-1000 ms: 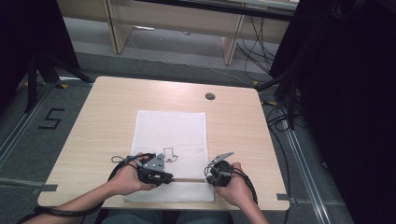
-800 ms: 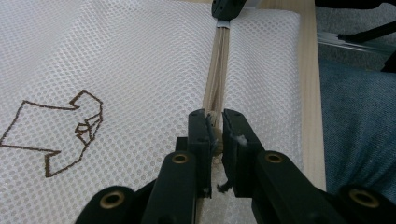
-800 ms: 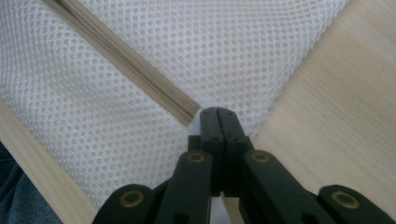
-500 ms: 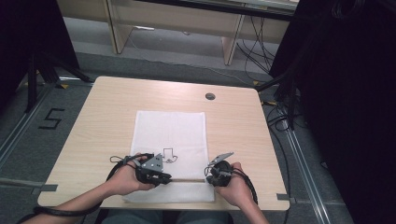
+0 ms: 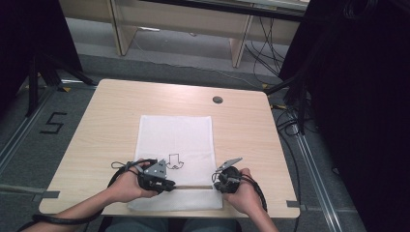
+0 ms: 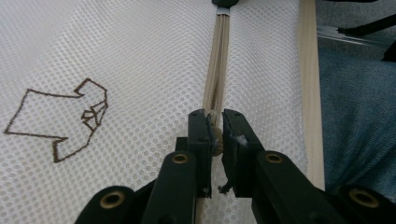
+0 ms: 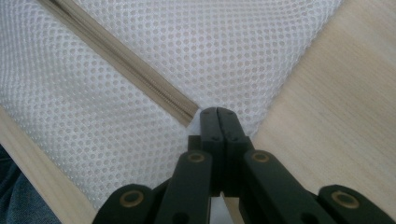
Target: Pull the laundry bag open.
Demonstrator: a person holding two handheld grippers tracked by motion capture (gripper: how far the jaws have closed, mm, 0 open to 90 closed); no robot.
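Since a second ago your left gripper [image 5: 167, 185] has slid a little toward the left edge of the tabletop [image 5: 96, 125], while your right gripper [image 5: 218, 183] has stayed where it was. You are working on a white mesh bag [image 5: 176, 135] that lies flat in the middle of the tabletop, reaching from the centre down to the near edge, with a brown outline drawing [image 5: 174, 161] on it. A tan zipper [image 5: 193, 187] runs across the bag near that near edge, between your two grippers. In the left gripper view your jaws stand narrow, pinched on what looks like the zipper pull [image 6: 214, 133], though it is mostly hidden between them. In the right gripper view your jaws are closed tight together on the mesh bag's edge just past the zipper's end, near the bag's right corner. A small dark round grommet [image 5: 217, 100] sits toward the tabletop's far edge.
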